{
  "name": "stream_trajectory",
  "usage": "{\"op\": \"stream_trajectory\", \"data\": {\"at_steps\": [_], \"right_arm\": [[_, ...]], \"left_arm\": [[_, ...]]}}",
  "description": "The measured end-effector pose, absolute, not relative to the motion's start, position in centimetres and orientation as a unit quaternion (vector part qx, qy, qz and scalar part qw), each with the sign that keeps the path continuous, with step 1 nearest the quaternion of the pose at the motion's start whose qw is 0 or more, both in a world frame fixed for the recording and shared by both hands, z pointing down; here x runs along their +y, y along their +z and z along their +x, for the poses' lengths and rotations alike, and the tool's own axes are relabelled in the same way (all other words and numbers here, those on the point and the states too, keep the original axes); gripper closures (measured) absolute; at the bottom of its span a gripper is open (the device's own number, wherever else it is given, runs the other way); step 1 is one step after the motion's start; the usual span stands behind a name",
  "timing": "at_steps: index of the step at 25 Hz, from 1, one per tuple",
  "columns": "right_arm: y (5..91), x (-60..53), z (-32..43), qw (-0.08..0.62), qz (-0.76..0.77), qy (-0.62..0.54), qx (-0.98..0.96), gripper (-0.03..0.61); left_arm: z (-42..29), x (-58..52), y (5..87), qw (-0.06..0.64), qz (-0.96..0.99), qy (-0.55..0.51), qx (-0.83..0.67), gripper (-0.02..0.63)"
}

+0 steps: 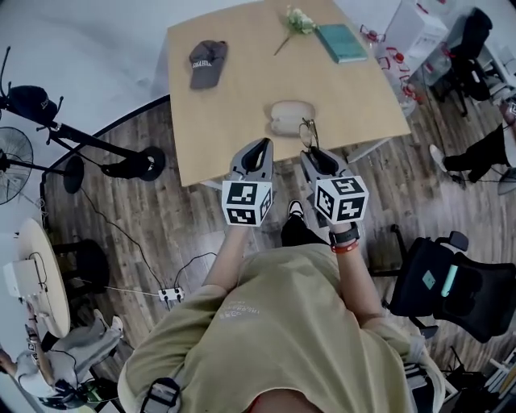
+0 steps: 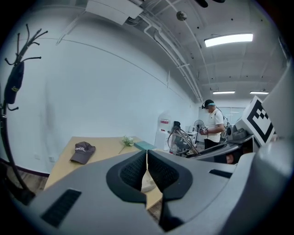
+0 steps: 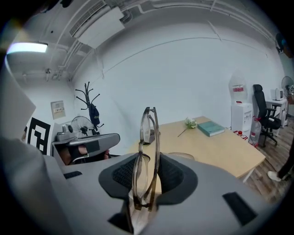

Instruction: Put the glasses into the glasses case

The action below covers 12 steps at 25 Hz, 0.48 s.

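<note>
The right gripper (image 3: 147, 180) has its fingers clamped on the folded glasses (image 3: 154, 133), which stand upright just to the near right of the glasses case (image 1: 291, 118). The case lies on the worktop (image 1: 234, 121) close to its near edge. The left gripper (image 2: 147, 170), near the case's left side, has its fingers pressed together on nothing.

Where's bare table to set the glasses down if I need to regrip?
Free: the table left of the glasses case, between the cap and the near edge; right of the case, nearer than the teal book. Crowded: the far corner with flower and book, and the near edge by the case, where the left hand-held gripper and right hand-held gripper hover.
</note>
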State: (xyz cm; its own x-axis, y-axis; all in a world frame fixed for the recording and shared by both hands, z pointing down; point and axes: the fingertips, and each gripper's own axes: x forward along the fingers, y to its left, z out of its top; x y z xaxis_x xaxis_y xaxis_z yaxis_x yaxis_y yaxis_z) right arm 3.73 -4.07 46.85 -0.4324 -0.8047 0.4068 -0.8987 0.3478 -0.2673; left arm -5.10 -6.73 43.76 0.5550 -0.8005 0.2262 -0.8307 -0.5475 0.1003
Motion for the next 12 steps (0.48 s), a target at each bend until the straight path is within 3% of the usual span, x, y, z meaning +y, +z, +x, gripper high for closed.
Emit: {"op": "stream_trajectory", "data": {"at_steps": [12], "right_arm": [[49.5, -13.6, 7.8, 0.135, 0.459, 0.247, -0.843, 0.453]], "left_arm": [[-0.9, -16.1, 45.4, 0.098, 0.854, 0.108, -0.499, 0.585]]}}
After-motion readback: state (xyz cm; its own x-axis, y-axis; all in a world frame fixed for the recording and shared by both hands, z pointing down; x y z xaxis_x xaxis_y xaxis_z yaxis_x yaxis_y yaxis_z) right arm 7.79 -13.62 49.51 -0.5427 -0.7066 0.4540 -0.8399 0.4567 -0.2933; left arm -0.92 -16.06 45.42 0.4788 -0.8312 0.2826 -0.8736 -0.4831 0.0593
